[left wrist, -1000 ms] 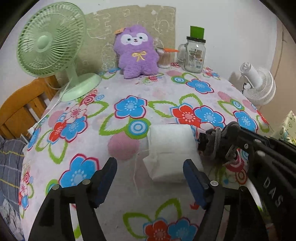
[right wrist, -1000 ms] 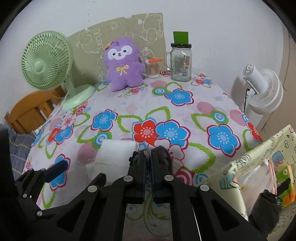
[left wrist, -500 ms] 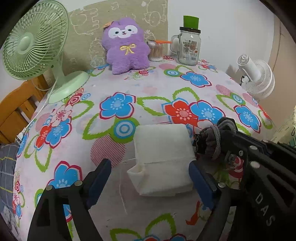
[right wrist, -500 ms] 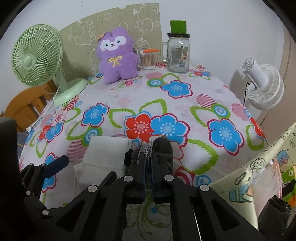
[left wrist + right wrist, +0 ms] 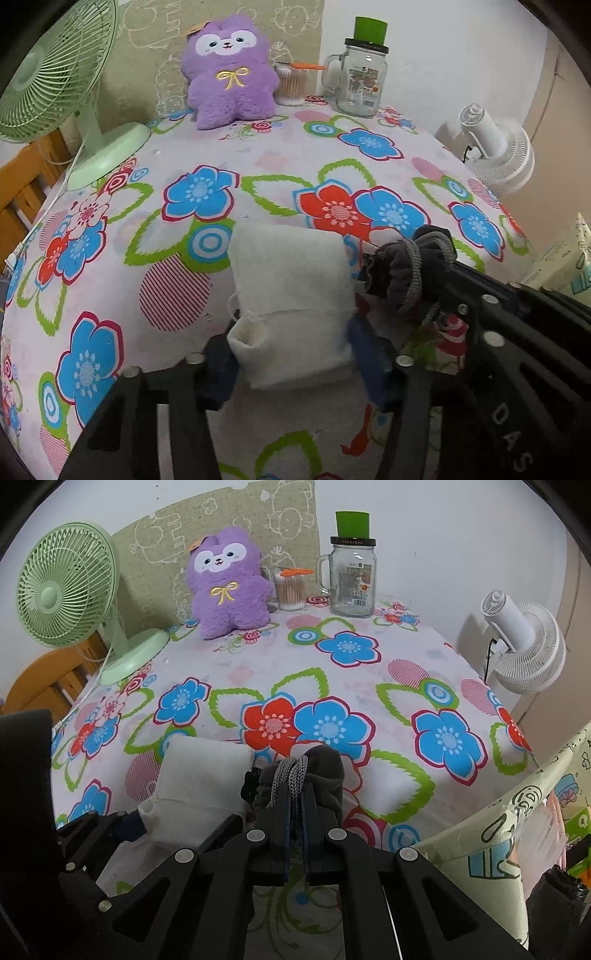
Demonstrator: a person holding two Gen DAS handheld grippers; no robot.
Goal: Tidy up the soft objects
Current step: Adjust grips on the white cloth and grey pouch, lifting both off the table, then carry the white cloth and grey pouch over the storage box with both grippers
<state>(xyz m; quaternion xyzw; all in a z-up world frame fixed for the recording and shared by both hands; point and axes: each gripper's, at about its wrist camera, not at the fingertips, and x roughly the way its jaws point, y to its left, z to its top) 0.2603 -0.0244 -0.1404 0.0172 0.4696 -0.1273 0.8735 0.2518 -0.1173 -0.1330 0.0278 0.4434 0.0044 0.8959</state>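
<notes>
A table [image 5: 280,155] fills the middle of the room. At its far edge, by the wall, sit a soft toy [image 5: 229,70], a little tub of sticks [image 5: 290,85] on its right, and then a glass jar [image 5: 360,85] with a cup [image 5: 370,27] on top. A fan [image 5: 55,81] stands at the far left corner. Near the front lies a folded cloth [image 5: 291,295], with a small bundle [image 5: 406,266] just to its right. Off the right side of the table stands another fan [image 5: 495,155].
</notes>
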